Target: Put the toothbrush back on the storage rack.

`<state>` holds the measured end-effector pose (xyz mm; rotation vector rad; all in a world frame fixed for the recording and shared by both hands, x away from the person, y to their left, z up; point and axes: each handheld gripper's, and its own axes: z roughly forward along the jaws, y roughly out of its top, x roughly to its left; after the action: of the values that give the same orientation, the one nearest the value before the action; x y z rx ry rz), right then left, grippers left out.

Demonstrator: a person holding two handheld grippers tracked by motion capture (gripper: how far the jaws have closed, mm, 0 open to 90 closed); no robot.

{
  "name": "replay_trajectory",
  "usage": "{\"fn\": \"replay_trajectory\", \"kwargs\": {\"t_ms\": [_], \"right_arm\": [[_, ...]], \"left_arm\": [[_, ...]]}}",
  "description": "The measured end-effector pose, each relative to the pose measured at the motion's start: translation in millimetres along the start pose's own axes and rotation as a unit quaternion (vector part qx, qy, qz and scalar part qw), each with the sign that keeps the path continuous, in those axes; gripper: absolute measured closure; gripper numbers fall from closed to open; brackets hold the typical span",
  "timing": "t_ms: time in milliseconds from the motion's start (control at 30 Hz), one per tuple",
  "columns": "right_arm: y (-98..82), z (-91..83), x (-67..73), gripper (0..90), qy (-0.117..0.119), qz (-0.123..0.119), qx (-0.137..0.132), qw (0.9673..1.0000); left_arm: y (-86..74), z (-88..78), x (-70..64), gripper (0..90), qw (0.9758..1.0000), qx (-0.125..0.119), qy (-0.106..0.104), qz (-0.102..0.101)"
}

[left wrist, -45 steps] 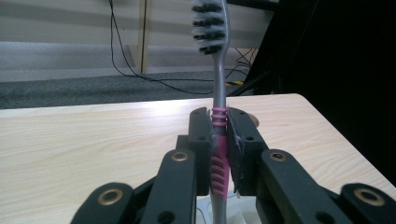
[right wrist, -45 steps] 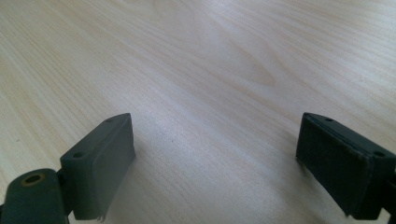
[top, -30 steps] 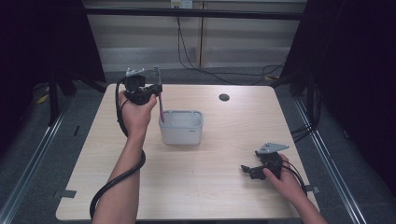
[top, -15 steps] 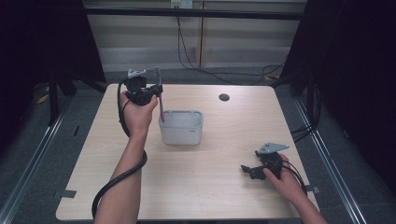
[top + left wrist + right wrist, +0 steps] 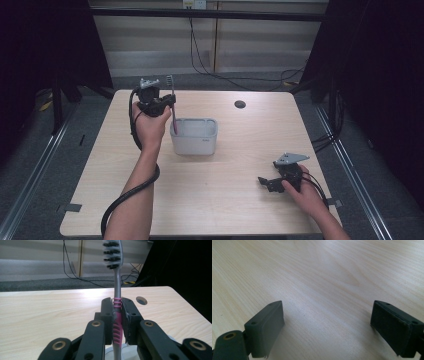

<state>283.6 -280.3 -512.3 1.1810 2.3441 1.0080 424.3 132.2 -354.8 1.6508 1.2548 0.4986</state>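
The left tongs clamp a toothbrush upright, its lower end dipping into the bin just below them, so lowering and letting go seems next, while the right tongs rest wide on the tabletop.

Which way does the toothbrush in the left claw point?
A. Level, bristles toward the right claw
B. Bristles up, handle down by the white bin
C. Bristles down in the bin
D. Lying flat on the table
B: the left claw clamps the toothbrush upright at its pink grip, bristles on top, with the handle's lower end at the left rim of the bin.
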Motion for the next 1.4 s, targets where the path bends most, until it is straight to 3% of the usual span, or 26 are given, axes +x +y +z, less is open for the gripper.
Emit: {"fn": "replay_trajectory", "kwargs": {"t_ms": [233, 1400], "right_arm": [[0.0, 0.0, -0.1, 10.9, 0.0, -0.001, 0.0, 1.0], [0.0, 0.0, -0.1, 11.0, 0.0, 0.0, 0.0, 1.0]], "left_arm": [[-6.2, 2.7, 1.5, 80.9, 0.9999, 0.007, -0.002, -0.008], [-31.3, 7.7, -0.7, 80.8, 0.9996, 0.025, -0.002, 0.01]]}}
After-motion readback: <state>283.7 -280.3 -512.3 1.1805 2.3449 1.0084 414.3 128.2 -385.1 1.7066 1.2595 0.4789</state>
